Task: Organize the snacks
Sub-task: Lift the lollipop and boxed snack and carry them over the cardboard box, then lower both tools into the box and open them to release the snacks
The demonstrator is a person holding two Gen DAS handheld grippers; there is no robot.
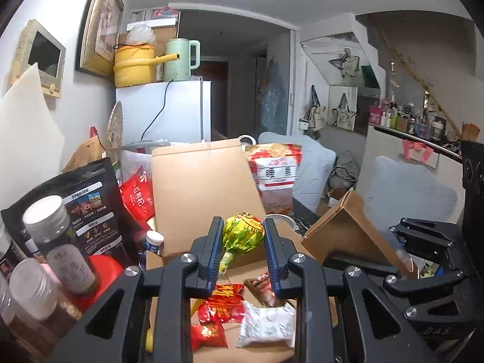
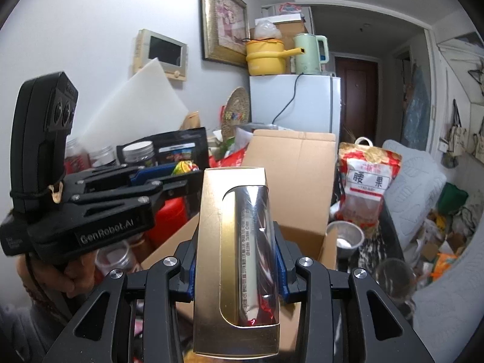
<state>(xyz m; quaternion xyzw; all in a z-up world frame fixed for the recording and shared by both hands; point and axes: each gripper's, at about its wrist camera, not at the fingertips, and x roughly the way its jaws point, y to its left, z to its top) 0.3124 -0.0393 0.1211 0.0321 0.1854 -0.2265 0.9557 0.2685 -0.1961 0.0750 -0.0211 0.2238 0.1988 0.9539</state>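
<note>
As the left wrist view showed, the left gripper (image 1: pixel 243 236) was clamped on a yellow-green wrapped lollipop (image 1: pixel 244 232), held above an open cardboard box (image 1: pixel 199 181) with red snack packets (image 1: pixel 222 304) and a white packet (image 1: pixel 266 323) lying on its floor. In the right wrist view, the right gripper (image 2: pixel 236 260) was clamped on a gold window box (image 2: pixel 208 242) held upright over the same carton, with a cashew bag (image 2: pixel 367 181) standing to its right.
</note>
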